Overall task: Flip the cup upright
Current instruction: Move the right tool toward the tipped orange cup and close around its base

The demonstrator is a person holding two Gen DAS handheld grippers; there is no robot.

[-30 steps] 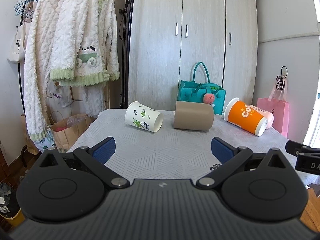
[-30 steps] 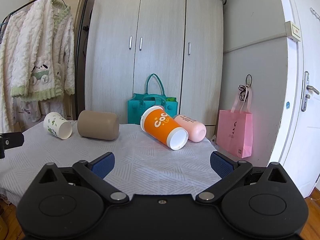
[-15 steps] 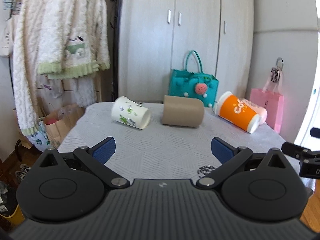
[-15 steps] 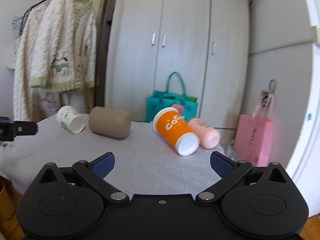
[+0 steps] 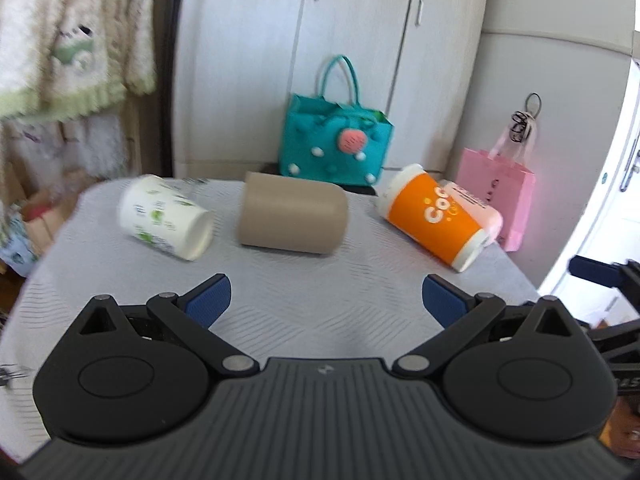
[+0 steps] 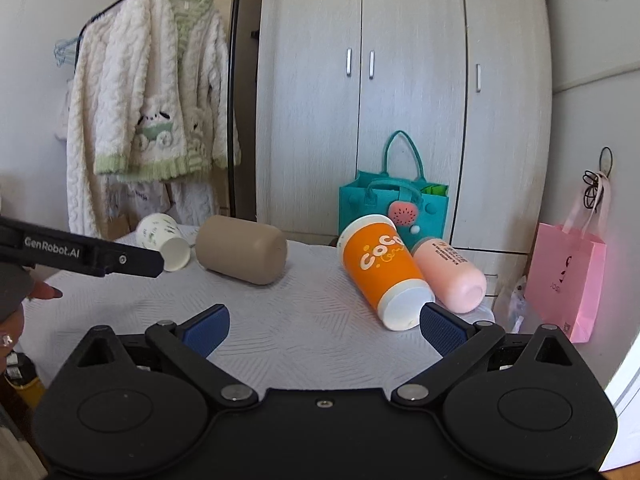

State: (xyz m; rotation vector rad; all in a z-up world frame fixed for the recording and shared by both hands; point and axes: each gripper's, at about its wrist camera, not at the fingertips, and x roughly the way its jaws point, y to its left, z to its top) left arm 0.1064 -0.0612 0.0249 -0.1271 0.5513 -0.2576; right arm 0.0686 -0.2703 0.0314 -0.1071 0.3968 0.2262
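Several cups lie on their sides on the table [image 5: 304, 320]: a white paper cup with green print [image 5: 165, 216] [image 6: 163, 240], a tan cup [image 5: 292, 218] [image 6: 242, 255], an orange cup [image 5: 434, 222] [image 6: 386, 270] and a pink cup [image 5: 478, 210] [image 6: 450, 274]. My left gripper [image 5: 326, 300] is open and empty, just short of the tan cup. My right gripper [image 6: 324, 330] is open and empty, its right fingertip beside the orange cup's white end. The left gripper's finger [image 6: 96, 254] shows at the left of the right wrist view.
A teal felt bag [image 5: 334, 148] [image 6: 394, 208] stands behind the table in front of a wardrobe [image 6: 400, 92]. A pink paper bag [image 5: 502, 188] [image 6: 568, 280] hangs at the right. Fluffy robes [image 6: 152, 120] hang on a rack at the left.
Both grippers have moved forward toward the cups, which look larger and closer. Both stay open. The cups have not moved.
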